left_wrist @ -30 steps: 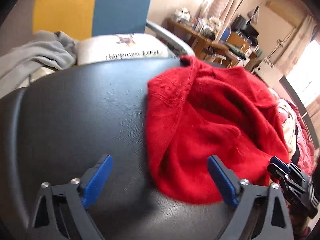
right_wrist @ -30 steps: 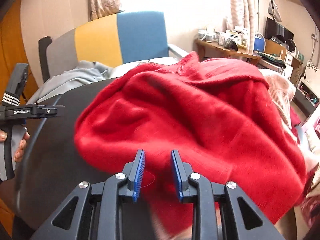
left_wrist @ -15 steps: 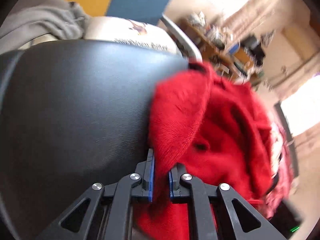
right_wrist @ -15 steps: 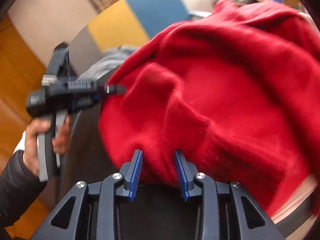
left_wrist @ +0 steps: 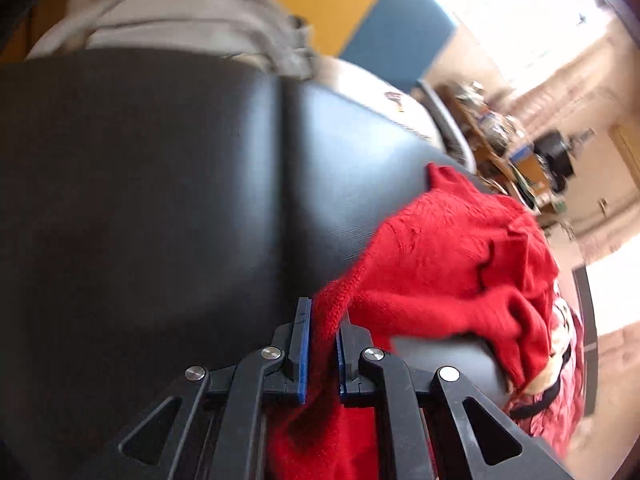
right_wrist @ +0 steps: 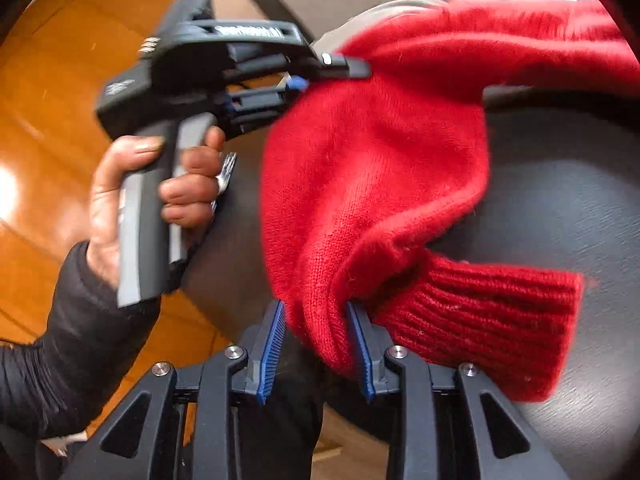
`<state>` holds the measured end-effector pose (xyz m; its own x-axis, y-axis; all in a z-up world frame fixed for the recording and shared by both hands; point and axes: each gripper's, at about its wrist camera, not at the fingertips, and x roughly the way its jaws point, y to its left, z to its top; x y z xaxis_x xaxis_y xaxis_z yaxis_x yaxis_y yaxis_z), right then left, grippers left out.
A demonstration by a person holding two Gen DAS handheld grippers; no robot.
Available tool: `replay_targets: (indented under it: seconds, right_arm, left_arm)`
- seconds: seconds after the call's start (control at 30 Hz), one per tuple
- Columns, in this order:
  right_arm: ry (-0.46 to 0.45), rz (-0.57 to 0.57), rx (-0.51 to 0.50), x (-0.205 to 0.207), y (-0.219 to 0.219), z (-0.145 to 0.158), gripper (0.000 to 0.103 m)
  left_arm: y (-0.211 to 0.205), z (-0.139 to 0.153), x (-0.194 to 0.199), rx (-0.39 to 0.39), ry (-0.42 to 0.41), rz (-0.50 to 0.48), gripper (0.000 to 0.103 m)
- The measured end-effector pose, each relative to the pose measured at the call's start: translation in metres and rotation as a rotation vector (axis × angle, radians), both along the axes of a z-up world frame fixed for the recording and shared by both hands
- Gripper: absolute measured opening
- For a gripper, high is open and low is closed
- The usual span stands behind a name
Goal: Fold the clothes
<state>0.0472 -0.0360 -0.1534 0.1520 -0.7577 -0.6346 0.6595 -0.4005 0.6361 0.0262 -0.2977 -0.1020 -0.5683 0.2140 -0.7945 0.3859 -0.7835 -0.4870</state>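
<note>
A red knit sweater (left_wrist: 452, 256) lies bunched on a black padded surface (left_wrist: 160, 200). My left gripper (left_wrist: 322, 344) is shut on a fold of the sweater's edge. In the right wrist view the sweater (right_wrist: 372, 176) hangs stretched between both grippers, with a ribbed cuff (right_wrist: 480, 312) at the lower right. My right gripper (right_wrist: 318, 344) is shut on a thick fold of it beside the cuff. The left gripper (right_wrist: 320, 76) shows there at the upper left, held by a hand and pinching the sweater's far edge.
Grey clothes (left_wrist: 192, 20) and a white printed cushion (left_wrist: 384, 96) lie behind the black surface, before a yellow and blue chair back (left_wrist: 360, 12). A cluttered desk (left_wrist: 500, 136) stands at the right. Patterned red fabric (left_wrist: 568, 340) hangs off the right edge. Orange wooden floor (right_wrist: 52, 92) is below.
My left gripper went from open to shut on the sweater's edge and pulled it left. My right gripper kept its hold; the sweater is now drawn out and the cuff shows.
</note>
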Motion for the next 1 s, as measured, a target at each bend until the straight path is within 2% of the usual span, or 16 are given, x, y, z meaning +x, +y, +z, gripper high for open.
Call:
replay_targets:
  seconds: [0.13, 0.23, 0.3, 0.4, 0.5, 0.63, 0.73, 0.9, 0.93, 0.97, 1.0]
  right_arm:
    - [0.07, -0.052, 0.061, -0.002, 0.035, 0.009, 0.032]
    - [0.172, -0.161, 0.149, -0.019, 0.078, 0.024, 0.032]
    - [0.248, -0.26, 0.231, -0.038, 0.109, 0.035, 0.032]
    - [0.302, -0.401, 0.29, -0.074, 0.157, 0.052, 0.032]
    - [0.421, -0.474, 0.449, -0.086, 0.178, 0.064, 0.033]
    - [0.483, -0.406, 0.547, -0.091, 0.189, 0.054, 0.033]
    - [0.521, -0.332, 0.551, -0.086, 0.18, 0.039, 0.033]
    - [0.568, -0.315, 0.559, -0.1, 0.156, 0.018, 0.033]
    - [0.583, -0.308, 0.555, -0.102, 0.151, 0.015, 0.033]
    - [0.598, -0.302, 0.551, -0.104, 0.146, 0.011, 0.033]
    - [0.585, -0.296, 0.552, -0.104, 0.144, 0.011, 0.028]
  left_arm:
    - [-0.027, -0.022, 0.041, 0.035, -0.018, 0.067, 0.01]
    - [-0.033, -0.019, 0.061, 0.056, 0.001, 0.098, 0.011]
    - [-0.035, -0.009, 0.071, -0.001, 0.006, 0.117, 0.01]
    - [-0.037, 0.008, 0.087, -0.111, 0.012, 0.145, 0.01]
    - [-0.034, 0.027, 0.105, -0.192, 0.05, 0.141, 0.01]
    - [0.004, 0.036, 0.109, -0.271, 0.103, -0.004, 0.012]
    - [0.036, 0.023, 0.091, -0.257, 0.089, -0.103, 0.014]
    - [0.077, 0.004, 0.057, -0.227, 0.052, -0.205, 0.015]
    - [0.083, 0.002, 0.052, -0.228, 0.053, -0.224, 0.016]
    - [0.086, 0.0, 0.047, -0.231, 0.051, -0.236, 0.024]
    - [0.088, -0.003, 0.042, -0.232, 0.043, -0.239, 0.033]
